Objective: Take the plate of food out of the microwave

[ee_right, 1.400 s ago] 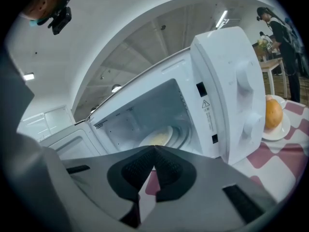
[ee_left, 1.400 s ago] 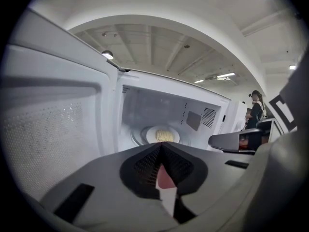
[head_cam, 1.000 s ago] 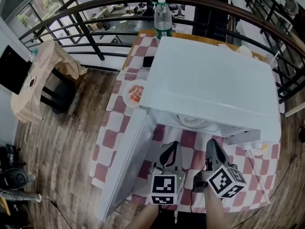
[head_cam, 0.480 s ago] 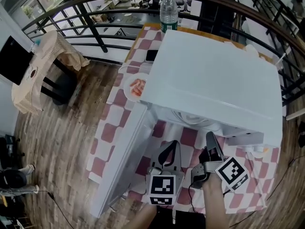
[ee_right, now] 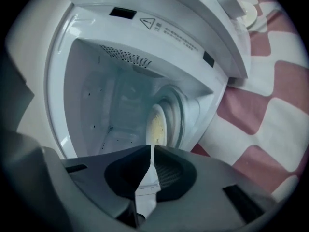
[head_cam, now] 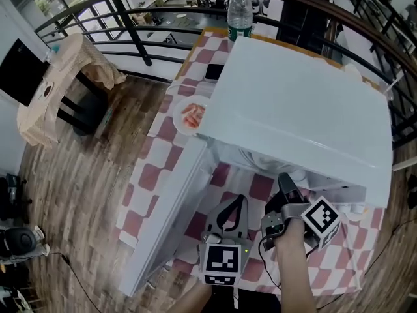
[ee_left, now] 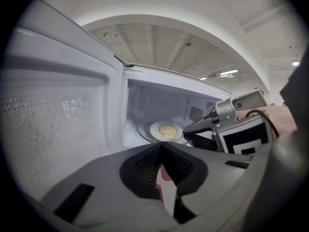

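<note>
Opening empty right claw [ee_right: 149,148], plate [ee_right: 156,125] ahead

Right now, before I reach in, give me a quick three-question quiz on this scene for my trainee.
1. True or false: the microwave door is shut.
2. Where is the plate of yellow food? A) on the turntable inside the microwave B) on the tablecloth C) on top of the microwave
3. In the head view, what stands beyond the microwave?
Key: 1 false, the door hangs wide open; 2 A; 3 a water bottle.
</note>
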`<state>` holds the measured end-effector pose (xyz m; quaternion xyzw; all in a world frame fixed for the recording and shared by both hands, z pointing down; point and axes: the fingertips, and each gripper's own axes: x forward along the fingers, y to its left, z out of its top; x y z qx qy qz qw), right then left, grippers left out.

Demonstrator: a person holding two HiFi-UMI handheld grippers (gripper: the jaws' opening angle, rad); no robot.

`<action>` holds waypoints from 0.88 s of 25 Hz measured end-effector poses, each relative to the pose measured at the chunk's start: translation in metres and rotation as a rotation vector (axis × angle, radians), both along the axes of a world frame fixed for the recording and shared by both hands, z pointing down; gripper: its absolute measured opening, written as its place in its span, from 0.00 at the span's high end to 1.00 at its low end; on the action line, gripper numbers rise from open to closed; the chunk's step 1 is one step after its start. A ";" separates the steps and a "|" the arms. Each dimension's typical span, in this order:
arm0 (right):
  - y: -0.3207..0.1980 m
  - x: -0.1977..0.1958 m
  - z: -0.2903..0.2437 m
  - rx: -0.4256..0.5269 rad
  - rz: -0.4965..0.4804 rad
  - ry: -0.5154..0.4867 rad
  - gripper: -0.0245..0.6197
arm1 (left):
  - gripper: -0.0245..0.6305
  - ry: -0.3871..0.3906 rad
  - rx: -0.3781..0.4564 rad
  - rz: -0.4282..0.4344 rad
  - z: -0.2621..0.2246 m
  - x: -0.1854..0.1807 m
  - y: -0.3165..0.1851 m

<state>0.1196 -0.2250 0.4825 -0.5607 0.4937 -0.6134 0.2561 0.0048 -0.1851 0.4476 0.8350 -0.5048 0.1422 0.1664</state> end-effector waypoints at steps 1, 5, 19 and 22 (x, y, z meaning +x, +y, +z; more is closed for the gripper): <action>-0.002 -0.001 0.001 -0.004 0.000 -0.008 0.89 | 0.94 0.000 -0.002 -0.003 0.000 -0.001 0.001; -0.010 -0.004 0.006 -0.016 0.006 -0.021 0.89 | 0.94 0.000 -0.007 -0.016 0.003 -0.008 0.002; -0.021 -0.004 0.020 -0.042 0.082 -0.081 0.82 | 0.94 -0.007 -0.017 -0.024 0.010 -0.016 -0.003; -0.022 -0.003 0.022 -0.054 0.086 -0.076 0.82 | 0.94 -0.008 -0.017 -0.020 0.011 -0.014 -0.004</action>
